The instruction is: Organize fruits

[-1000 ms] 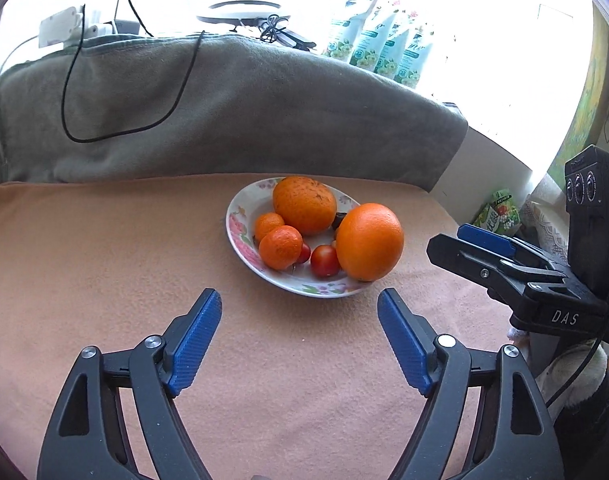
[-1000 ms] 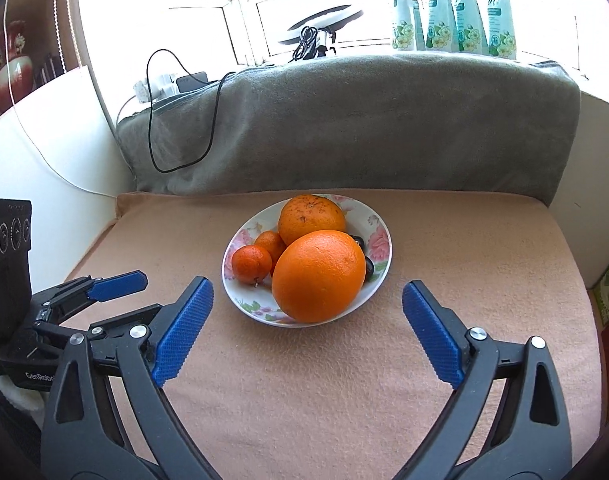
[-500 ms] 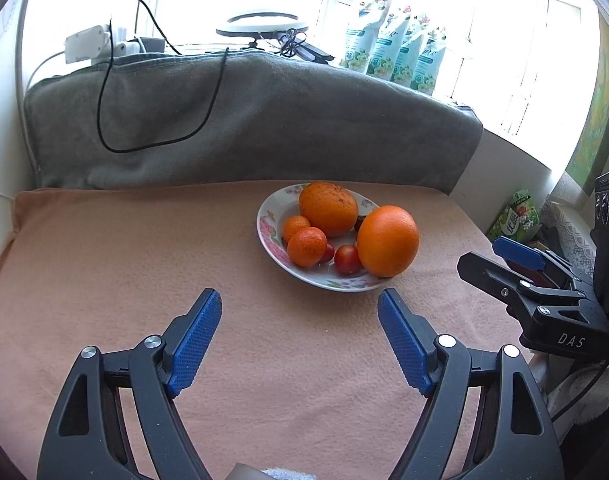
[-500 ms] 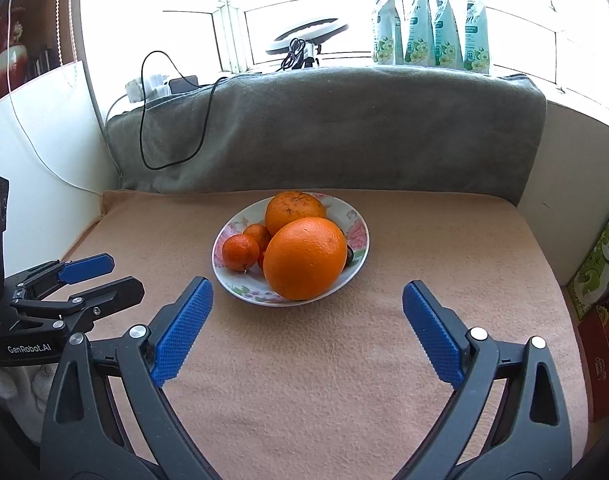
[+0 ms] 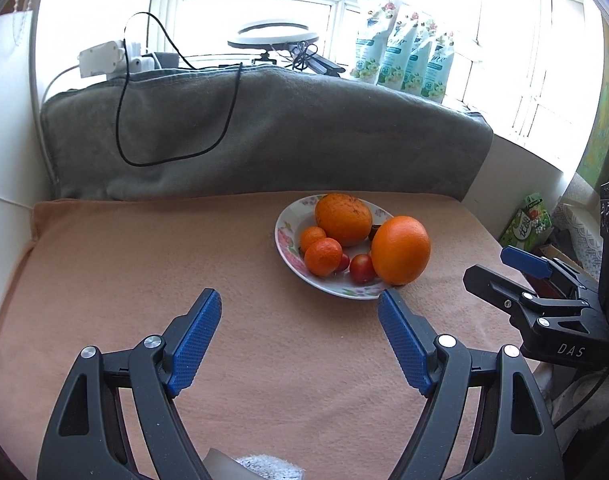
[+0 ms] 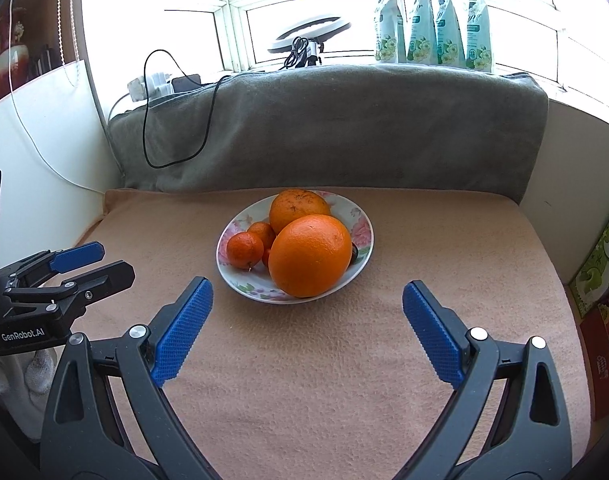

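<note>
- All the fruit in view sits on one flowered plate [image 6: 360,256], which rests on the peach blanket [image 6: 304,380] covering the surface, a little in front of the grey cushion [image 6: 344,132]
- On the plate, the big orange [image 6: 310,255] takes the near rim, a second, duller orange [image 6: 298,208] lies behind it, and two tangerines [image 5: 322,256] crowd the side farthest from the right tongs
- Two small red tomatoes [image 5: 361,268] lie between the tangerines and the big orange, and something dark is half hidden behind the big orange; I cannot tell what it is
- No fruit lies loose on the blanket around the plate, so the gathering looks finished, or else the sorting off the plate has not begun; the task line alone does not settle which
- The left tongs [image 5: 298,340] are spread wide and carry nothing, held near the plate's front edge
- The right tongs [image 6: 306,328] are likewise spread and bare, short of the plate, with the big orange straight ahead of them
- If anything is left, my guess is the big orange perched on the rim is the likeliest piece to be handled next, since it sits closest to both tongs
</note>
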The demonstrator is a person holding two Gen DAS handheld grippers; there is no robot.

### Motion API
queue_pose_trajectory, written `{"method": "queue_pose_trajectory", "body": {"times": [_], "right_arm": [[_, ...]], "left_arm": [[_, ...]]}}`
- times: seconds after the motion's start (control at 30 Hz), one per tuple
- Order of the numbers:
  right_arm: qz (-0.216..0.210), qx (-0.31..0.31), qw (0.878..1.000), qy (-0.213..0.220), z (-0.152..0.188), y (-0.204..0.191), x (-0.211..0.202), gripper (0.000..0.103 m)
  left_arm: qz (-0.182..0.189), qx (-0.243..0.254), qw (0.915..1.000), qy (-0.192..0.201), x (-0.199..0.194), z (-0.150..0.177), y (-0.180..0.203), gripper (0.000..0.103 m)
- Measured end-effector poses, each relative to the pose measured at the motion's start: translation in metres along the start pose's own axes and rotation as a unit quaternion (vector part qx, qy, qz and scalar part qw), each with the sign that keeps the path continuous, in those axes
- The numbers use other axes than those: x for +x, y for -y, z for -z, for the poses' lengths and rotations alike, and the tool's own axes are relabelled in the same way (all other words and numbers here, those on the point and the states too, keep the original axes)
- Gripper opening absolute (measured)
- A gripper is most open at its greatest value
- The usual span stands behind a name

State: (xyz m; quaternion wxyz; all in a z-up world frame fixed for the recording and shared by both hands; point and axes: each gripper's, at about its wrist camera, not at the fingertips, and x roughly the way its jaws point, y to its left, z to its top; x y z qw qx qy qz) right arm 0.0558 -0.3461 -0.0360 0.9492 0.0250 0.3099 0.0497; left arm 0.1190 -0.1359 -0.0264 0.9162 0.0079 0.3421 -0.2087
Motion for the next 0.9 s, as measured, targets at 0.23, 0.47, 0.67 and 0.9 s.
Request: {"method": "queue_pose_trajectory", "body": {"times": [0.23,0.47,0.67,0.9], "right_arm": [[-0.002,0.001,1.000,-0.003,0.0004,-0.0001,0.0010,0.098],[-0.002,0.002,1.000,-0.004,0.0008,-0.0009,0.0011,0.098],[-0.002,0.001,1.000,-0.004,0.0006,-0.0003,0.0009,0.098],[-0.001,0.002,1.000,-0.005,0.0007,-0.0001,0.0016,0.098]], "left_arm": [[-0.008,0.003,1.0000,0.003,-0.0019,-0.0005,0.0006,0.081],[-0.010,0.005,0.9999,0.004,-0.0035,-0.0005,0.0013,0.081],[-0.013,0.006,0.9999,0.008,-0.0049,-0.0007,0.0018,0.082],[-0.015,0.009,0.9998,0.014,-0.0063,0.0013,0.0019,0.082]]}}
